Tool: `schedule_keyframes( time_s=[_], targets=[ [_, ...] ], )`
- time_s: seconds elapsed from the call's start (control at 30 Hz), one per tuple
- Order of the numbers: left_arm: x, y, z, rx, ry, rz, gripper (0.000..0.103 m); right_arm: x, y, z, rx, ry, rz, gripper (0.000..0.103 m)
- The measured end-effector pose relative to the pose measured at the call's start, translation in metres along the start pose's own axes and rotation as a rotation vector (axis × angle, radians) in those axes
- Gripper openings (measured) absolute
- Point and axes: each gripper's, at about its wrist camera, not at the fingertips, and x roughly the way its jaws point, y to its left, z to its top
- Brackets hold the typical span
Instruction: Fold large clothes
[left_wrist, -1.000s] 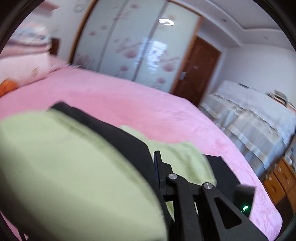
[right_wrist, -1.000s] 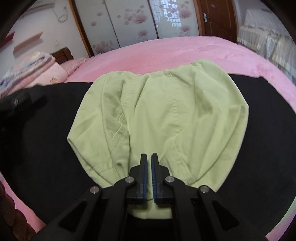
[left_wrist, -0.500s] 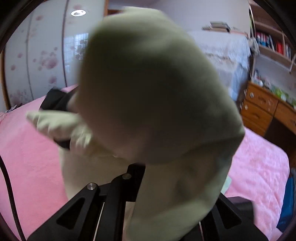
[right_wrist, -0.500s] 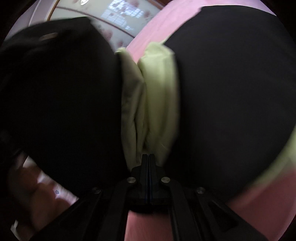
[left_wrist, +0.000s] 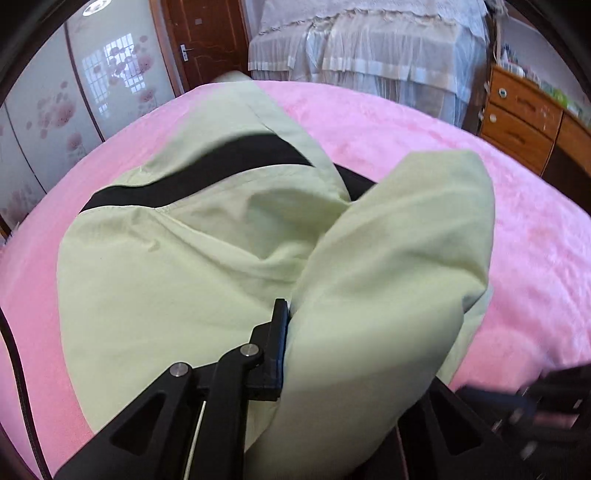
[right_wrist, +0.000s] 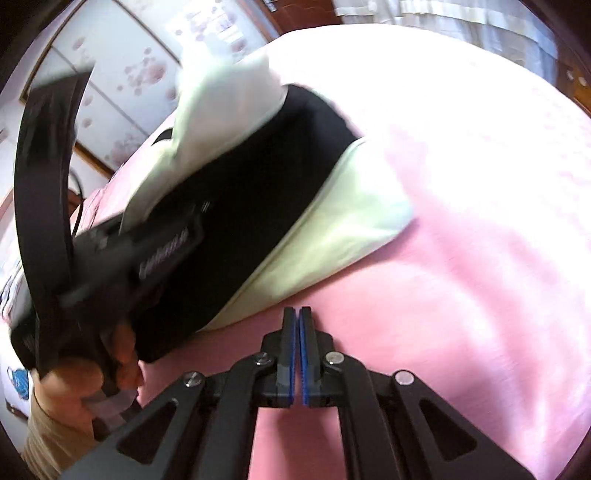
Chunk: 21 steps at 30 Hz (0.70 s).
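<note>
L gripper (left_wrist: 286, 325) jaws opening, garment (left_wrist: 177, 280) fold draped over it, pads still on cloth. R gripper (right_wrist: 296, 325) pressed together, empty, over bare pink bed (right_wrist: 480, 258). Garment edge at 11 o'clock of R; open bed 12–3.
</note>
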Motion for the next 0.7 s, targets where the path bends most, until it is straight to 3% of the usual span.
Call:
schedule_keyframes(
  time_s=[0.23, 0.3, 0.37, 0.47, 0.5, 0.53, 0.6, 0.67, 0.7],
  targets=[
    [-0.003, -0.025, 0.004, 0.06, 0.004, 0.041, 0.012, -0.018, -0.002, 0.024, -0.029, -0.044, -0.057, 0.003],
    [-0.008, -0.023, 0.003, 0.049, 0.01, 0.027, 0.02, -0.028, -0.002, 0.032, -0.047, -0.065, -0.057, 0.003],
    [-0.017, -0.014, 0.007, -0.004, 0.016, -0.042, 0.038, -0.037, 0.004, 0.043, -0.077, -0.088, -0.061, 0.003],
    [-0.037, -0.011, 0.004, -0.077, 0.003, -0.135, 0.05, -0.059, 0.001, 0.055, -0.113, -0.116, -0.035, 0.008],
    [-0.045, -0.01, 0.002, -0.095, 0.001, -0.156, 0.05, -0.072, -0.013, 0.054, -0.128, -0.125, -0.02, 0.017],
    [-0.055, -0.007, -0.001, -0.112, -0.005, -0.175, 0.051, -0.071, -0.012, 0.061, -0.142, -0.128, -0.006, 0.031],
    [-0.075, 0.0, -0.005, -0.143, -0.019, -0.192, 0.059, -0.076, -0.006, 0.069, -0.165, -0.146, 0.02, 0.05],
    [-0.094, 0.015, -0.01, -0.203, -0.043, -0.171, 0.083, -0.071, 0.003, 0.079, -0.185, -0.136, 0.059, 0.06],
    [-0.101, 0.025, -0.012, -0.238, -0.046, -0.155, 0.089, -0.066, 0.009, 0.082, -0.197, -0.118, 0.068, 0.061]
  ],
)
